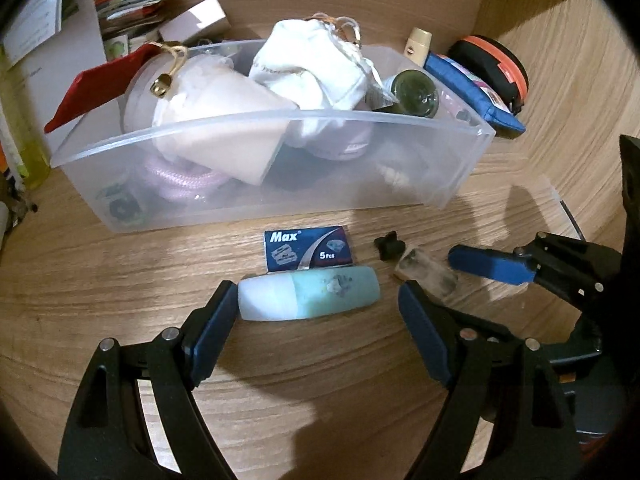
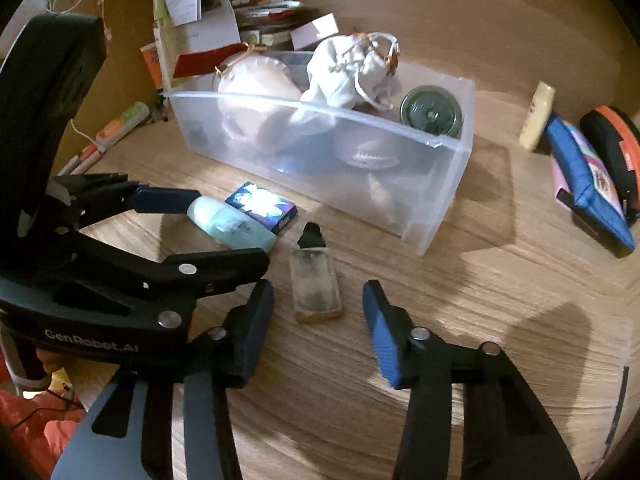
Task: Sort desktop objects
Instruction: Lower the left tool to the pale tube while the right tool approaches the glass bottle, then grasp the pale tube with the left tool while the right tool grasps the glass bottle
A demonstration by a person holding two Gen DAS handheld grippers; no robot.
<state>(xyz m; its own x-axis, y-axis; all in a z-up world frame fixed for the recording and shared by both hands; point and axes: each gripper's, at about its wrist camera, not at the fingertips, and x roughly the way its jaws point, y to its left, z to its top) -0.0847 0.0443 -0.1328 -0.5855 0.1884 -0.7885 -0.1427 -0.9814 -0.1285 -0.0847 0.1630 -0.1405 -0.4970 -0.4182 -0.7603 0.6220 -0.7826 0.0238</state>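
Note:
A pale green bottle [image 1: 312, 294] with a white cap lies on its side on the wooden desk. My left gripper [image 1: 318, 296] is open and straddles it; the left pad is at the cap and the right pad stands clear of the other end. A small clear glass bottle [image 2: 316, 284] with a black cap lies to the right of the green one. My right gripper [image 2: 318, 286] is open around it, with a gap on each side. A blue "Max" box [image 1: 308, 248] lies just behind the green bottle. Behind them stands the clear plastic bin [image 1: 280, 118].
The bin holds white cloth pouches, a pink cord and a dark green jar [image 1: 416, 88]. Right of it lie a cream tube [image 2: 538, 116], a blue pouch [image 2: 588, 184] and a black-and-orange case [image 2: 612, 140]. Papers and boxes [image 2: 192, 12] stand at the back left.

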